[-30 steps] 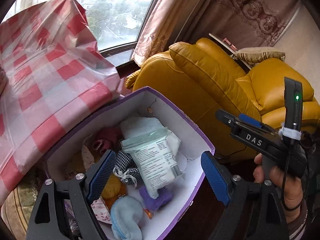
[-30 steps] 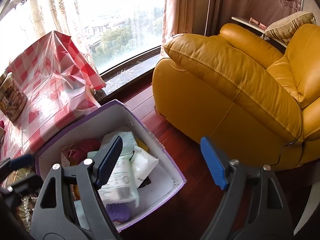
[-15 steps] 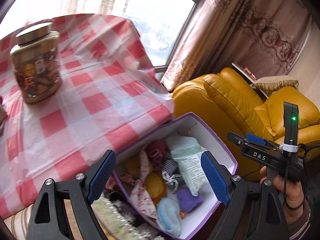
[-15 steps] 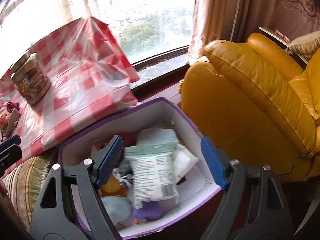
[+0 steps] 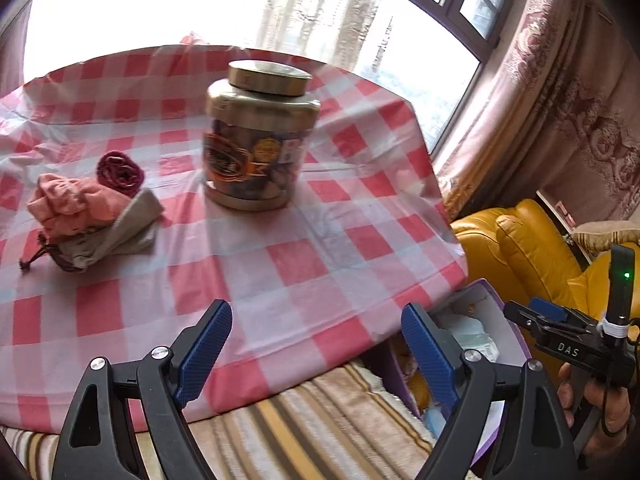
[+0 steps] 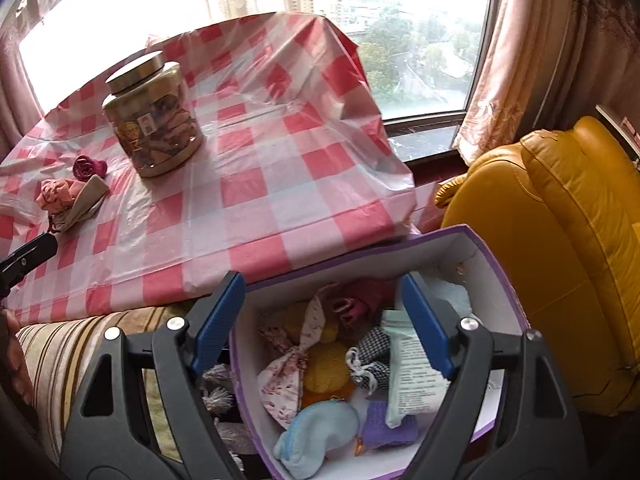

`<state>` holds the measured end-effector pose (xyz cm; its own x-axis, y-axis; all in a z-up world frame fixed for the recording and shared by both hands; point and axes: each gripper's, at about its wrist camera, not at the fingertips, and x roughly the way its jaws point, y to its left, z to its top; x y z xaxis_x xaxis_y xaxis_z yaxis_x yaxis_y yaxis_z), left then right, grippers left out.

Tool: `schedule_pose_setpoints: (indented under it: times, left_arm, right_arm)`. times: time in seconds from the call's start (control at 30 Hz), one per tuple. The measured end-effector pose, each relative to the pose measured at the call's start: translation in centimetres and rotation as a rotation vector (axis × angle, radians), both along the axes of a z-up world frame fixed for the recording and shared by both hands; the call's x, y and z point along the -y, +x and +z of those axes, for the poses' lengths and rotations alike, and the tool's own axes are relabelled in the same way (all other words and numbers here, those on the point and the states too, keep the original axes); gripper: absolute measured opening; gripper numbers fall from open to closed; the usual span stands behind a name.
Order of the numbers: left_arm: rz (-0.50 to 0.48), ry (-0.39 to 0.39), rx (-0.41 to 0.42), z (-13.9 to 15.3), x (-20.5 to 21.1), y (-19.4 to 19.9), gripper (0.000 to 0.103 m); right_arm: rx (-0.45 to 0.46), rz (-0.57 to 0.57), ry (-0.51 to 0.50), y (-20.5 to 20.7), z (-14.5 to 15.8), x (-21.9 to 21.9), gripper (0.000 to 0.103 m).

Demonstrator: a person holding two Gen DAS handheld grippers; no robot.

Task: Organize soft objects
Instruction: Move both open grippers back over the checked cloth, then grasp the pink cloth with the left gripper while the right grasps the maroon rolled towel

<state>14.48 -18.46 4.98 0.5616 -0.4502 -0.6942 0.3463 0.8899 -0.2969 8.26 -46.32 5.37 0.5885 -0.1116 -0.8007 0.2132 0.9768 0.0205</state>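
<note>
Both your jaws stand wide apart with nothing between them. The left gripper (image 5: 316,344) faces the table, and the small heap of soft things lies ahead and well to its left: a crumpled pink cloth (image 5: 74,204) atop a grey drawstring pouch (image 5: 116,228), touching a rolled maroon fabric ball (image 5: 120,172). The pouch's long axis runs slantwise, its tied neck nearest you. Your left hand is nearer; the right gripper (image 6: 322,320) hangs over the purple-rimmed white box (image 6: 496,264) of sorted items, beside the red-and-white checked tablecloth (image 5: 296,260). A gold-lidded clear jar (image 5: 258,136) stands right of the heap.
</note>
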Motion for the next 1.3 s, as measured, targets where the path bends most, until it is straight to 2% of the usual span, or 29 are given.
schedule_pose_setpoints:
  times: [0.13,0.33,0.53,0.73,0.93,1.13,1.2,1.23,1.3]
  left_arm:
    - [0.106,0.011,-0.008,-0.3,-5.1,1.2,0.087]
    - [0.286,-0.044,-0.032,-1.0,-13.0,3.1,0.081]
    - [0.389,-0.06,-0.006,-0.3,-17.3,6.0,0.081]
    - [0.431,-0.021,-0.005,-0.2,-18.4,10.4,0.082]
    - [0.449,0.044,-0.046,-2.2,-18.5,14.9,0.084]
    - [0.371,0.198,-0.098,-5.3,-16.7,16.4,0.084]
    - [0.347,0.216,-0.088,-5.8,-16.5,16.3,0.069]
    - [0.334,0.219,-0.087,-6.0,-16.5,16.3,0.058]
    - [0.314,0.227,-0.071,-6.0,-16.3,16.2,0.051]
  right_arm:
    - [0.003,0.078,0.006,1.6,0.3,-3.3,0.083]
    - [-0.004,0.183,0.014,4.0,0.1,-7.9,0.083]
    - [-0.01,0.281,0.016,6.4,0.0,-12.0,0.083]
    - [-0.015,0.351,0.025,8.8,-0.3,-15.1,0.083]
    - [-0.015,0.417,0.022,10.9,-0.5,-18.3,0.083]
    - [-0.005,0.48,0.013,13.0,-0.3,-21.6,0.083]
    - [-0.001,0.497,0.012,13.7,-0.3,-22.7,0.083]
    - [0.002,0.506,0.011,14.1,-0.3,-23.3,0.083]
    - [0.007,0.523,0.01,15.0,-0.2,-24.4,0.083]
